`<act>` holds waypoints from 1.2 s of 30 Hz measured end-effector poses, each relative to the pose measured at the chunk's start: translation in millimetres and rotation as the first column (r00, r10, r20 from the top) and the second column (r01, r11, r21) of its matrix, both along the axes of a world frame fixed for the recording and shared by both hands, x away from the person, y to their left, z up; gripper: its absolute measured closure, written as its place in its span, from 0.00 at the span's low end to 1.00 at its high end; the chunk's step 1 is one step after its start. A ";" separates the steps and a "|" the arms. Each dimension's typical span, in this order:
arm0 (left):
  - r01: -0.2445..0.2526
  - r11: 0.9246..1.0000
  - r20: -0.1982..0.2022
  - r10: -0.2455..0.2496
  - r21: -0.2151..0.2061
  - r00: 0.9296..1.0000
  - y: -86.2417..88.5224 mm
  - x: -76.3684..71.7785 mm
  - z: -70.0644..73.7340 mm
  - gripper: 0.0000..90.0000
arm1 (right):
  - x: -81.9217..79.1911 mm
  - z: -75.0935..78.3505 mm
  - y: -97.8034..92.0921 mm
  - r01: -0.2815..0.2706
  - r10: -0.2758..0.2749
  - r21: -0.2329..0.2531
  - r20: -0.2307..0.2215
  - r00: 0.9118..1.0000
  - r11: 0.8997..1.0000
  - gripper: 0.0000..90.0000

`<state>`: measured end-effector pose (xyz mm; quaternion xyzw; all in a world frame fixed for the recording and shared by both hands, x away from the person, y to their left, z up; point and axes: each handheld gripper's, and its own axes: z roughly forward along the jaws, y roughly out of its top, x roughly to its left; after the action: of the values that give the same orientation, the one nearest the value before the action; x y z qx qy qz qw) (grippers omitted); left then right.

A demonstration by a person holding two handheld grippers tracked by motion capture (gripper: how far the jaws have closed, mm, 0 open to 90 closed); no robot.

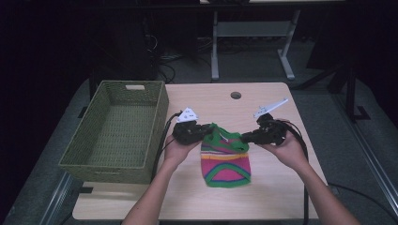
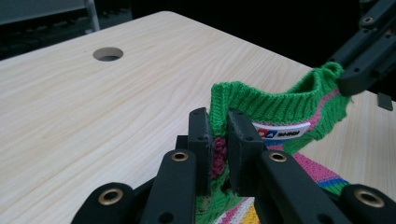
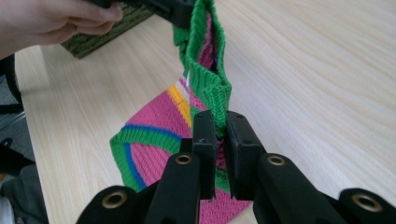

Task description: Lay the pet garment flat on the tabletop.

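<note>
A small knitted garment [image 1: 225, 161] in pink with green ribbed edges and blue and yellow stripes hangs over the middle of the pale wooden table [image 1: 263, 197], its lower hem resting on the top. The left gripper [image 1: 205, 131] pinches one end of the ribbed upper edge; the right gripper [image 1: 244, 137] clamps the other, stretching it taut. A white label shows inside. A woven green basket [image 1: 89, 152] stands just left, and a round hole [image 1: 235, 95] lies farther back.
</note>
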<state>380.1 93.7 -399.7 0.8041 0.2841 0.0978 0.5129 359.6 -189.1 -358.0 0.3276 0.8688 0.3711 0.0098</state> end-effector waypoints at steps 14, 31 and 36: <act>-0.049 0.998 0.007 0.049 0.033 0.999 -17.8 16.5 -0.9 0.81 | 17.0 -0.4 -12.9 0.092 -0.090 -0.035 0.045 0.995 0.995 0.87; -0.083 0.996 -0.012 0.083 0.036 0.996 -4.7 7.8 -13.5 0.63 | 51.1 -30.8 -24.8 0.234 -0.235 0.051 0.017 0.972 0.971 0.60; -0.069 0.997 -0.019 0.069 0.028 0.997 -2.0 4.0 -14.9 0.63 | 51.9 -37.0 -24.1 0.210 -0.210 0.055 -0.010 0.978 0.976 0.60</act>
<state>384.1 91.7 -414.6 0.8017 0.3155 0.1111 0.4955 411.5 -213.2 -394.9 0.4184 0.8187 0.3914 0.0378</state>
